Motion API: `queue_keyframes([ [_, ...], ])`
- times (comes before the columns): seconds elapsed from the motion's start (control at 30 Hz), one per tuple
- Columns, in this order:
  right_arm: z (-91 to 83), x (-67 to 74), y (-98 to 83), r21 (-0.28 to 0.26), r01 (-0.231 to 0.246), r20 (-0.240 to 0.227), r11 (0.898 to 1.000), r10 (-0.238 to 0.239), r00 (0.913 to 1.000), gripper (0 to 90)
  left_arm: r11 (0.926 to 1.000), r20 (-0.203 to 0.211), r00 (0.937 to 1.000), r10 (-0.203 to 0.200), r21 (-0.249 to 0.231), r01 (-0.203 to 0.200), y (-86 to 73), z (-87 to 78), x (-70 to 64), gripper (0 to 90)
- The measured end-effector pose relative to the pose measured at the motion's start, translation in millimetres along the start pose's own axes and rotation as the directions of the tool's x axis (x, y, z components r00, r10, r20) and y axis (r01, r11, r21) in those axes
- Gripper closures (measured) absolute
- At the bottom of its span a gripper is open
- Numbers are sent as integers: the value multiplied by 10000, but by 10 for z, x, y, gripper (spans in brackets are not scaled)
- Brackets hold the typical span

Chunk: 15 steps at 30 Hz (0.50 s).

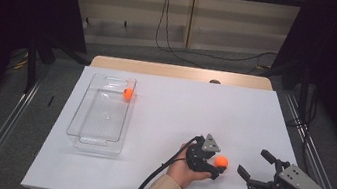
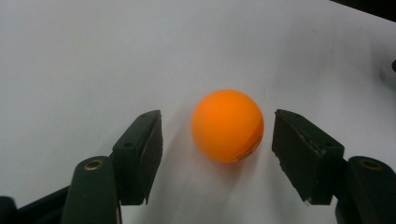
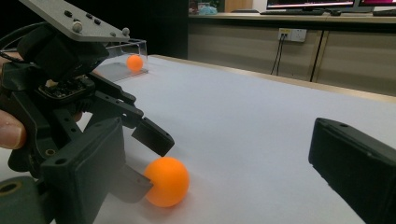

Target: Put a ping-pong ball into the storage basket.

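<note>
Left tool [image 2: 217,140] released, jaws flanking orange ball [image 2: 227,125]; right tool [image 1: 253,164] released, partly cut off.

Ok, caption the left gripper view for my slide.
Open left hand-held gripper straddles an orange ball on the white table, jaws not touching it.

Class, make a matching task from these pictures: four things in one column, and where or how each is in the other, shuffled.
Things:
1. near ball
2. far ball
3. right tool
4. tray

Places or states:
A. inside the tray
B. open, holding nothing
C. on the table's left side
D. on the sheet between the left tool's open jaws

Pairs: 1-D, 2-A, 3-B, 4-C
</note>
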State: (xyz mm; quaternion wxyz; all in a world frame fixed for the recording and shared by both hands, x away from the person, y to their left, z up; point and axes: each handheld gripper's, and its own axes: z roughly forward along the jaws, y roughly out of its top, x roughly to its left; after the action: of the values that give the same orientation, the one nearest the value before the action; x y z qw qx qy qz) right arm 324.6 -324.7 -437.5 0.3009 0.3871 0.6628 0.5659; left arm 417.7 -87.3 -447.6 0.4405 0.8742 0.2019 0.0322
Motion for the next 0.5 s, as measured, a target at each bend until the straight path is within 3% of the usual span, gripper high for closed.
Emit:
queue_keyframes([
  [0.5,-8,-6,1,1,-36,33,10000,36,10000,38,9999,-15,10000,-8,121,8,22,34,2,367],
])
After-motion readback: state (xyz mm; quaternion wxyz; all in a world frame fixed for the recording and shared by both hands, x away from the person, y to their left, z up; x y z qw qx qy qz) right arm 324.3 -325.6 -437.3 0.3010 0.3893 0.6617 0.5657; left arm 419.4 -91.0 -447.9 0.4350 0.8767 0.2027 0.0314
